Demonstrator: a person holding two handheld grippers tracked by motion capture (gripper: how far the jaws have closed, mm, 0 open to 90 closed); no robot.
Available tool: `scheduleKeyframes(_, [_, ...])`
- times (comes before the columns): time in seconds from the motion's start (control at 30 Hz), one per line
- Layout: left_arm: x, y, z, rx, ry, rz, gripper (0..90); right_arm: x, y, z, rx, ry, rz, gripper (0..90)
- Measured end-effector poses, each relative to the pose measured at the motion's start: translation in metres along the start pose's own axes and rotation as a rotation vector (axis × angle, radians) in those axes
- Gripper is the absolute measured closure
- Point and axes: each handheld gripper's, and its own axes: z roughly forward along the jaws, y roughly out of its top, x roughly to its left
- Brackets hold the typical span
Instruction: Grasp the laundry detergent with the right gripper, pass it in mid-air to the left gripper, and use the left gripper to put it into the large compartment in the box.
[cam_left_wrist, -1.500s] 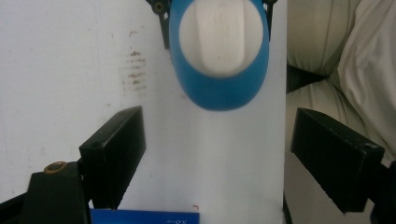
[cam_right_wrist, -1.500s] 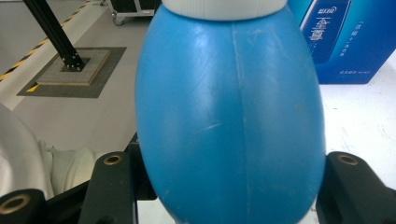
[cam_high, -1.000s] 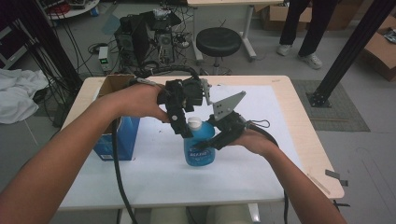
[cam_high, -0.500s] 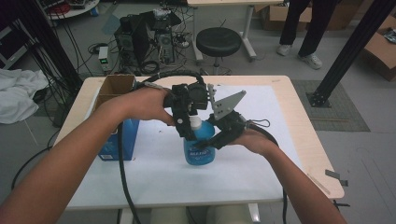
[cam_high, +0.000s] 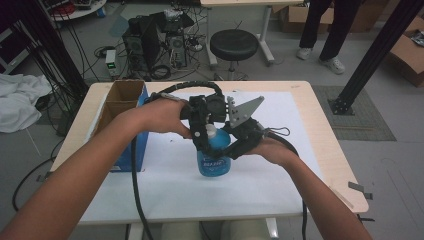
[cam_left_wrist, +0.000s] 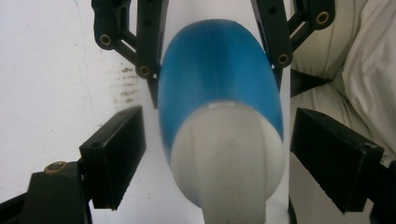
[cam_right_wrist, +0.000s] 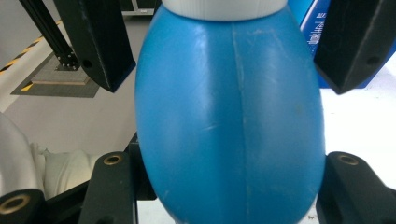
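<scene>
A blue bottle with a white cap stands upright on the white-covered table. My right gripper comes in from the right, shut on the bottle's round body; its jaws press both sides of the blue body. My left gripper hangs over the bottle from the left. Its two pads flank the cap, a gap on each side, so the left gripper is open. The left gripper's jaws appear at the top corners of the right gripper view.
An open cardboard box with a blue side stands at the table's left, close to the left forearm. Behind the table are a black stool, computer gear and cables, and a standing person. A black frame post rises at right.
The left gripper has shifted slightly right and down over the bottle's cap. The right gripper and the bottle have stayed in place.
</scene>
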Motion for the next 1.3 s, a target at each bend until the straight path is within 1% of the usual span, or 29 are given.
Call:
scheduleKeyframes(0.17, [0.0004, 0.0001, 0.0023, -0.003, -0.004, 0.000, 19.4, -0.0001, 0.0002, -0.0007, 0.002, -0.003, 0.000, 43.4])
scheduleKeyframes(0.23, [0.0002, 0.0001, 0.0033, -0.004, -0.004, -0.001, 19.6, 0.0005, 0.0005, -0.0012, 0.003, -0.002, 0.009, 43.4])
scheduleKeyframes(0.47, [0.0009, 0.0011, 0.0060, -0.007, -0.009, 0.007, 22.2, 0.0000, 0.0007, -0.0020, 0.001, -0.001, 0.001, 43.4])
scheduleKeyframes(0.57, [0.0011, 0.0017, 0.0053, -0.015, -0.010, 0.010, 23.8, 0.0003, 0.0006, -0.0028, 0.000, -0.001, 0.005, 43.4])
scheduleKeyframes(0.67, [0.0012, 0.0016, 0.0055, -0.013, -0.013, 0.011, 25.2, 0.0000, 0.0005, -0.0031, 0.002, -0.003, 0.003, 43.4])
scheduleKeyframes(0.73, [0.0012, 0.0013, 0.0062, -0.007, -0.012, 0.009, 25.4, 0.0000, 0.0006, -0.0032, 0.002, -0.002, 0.003, 43.4])
scheduleKeyframes(0.77, [0.0015, 0.0010, 0.0063, -0.013, -0.011, 0.005, 25.4, 0.0002, 0.0008, -0.0029, -0.001, -0.002, 0.005, 43.4])
scheduleKeyframes(0.93, [0.0018, 0.0009, 0.0063, -0.010, -0.010, 0.010, 26.1, 0.0002, 0.0017, -0.0023, -0.004, 0.001, 0.009, 43.4])
scheduleKeyframes(1.07, [0.0018, 0.0008, 0.0062, -0.014, -0.009, 0.005, 27.1, 0.0003, 0.0020, -0.0022, -0.005, 0.003, 0.011, 43.4])
scheduleKeyframes(1.1, [0.0018, 0.0007, 0.0062, -0.014, -0.010, 0.004, 27.3, -0.0002, 0.0018, -0.0023, -0.001, 0.002, 0.002, 43.4])
scheduleKeyframes(1.3, [0.0023, 0.0003, 0.0071, -0.013, -0.015, 0.004, 28.7, 0.0001, 0.0018, -0.0021, -0.004, 0.001, 0.011, 43.4])
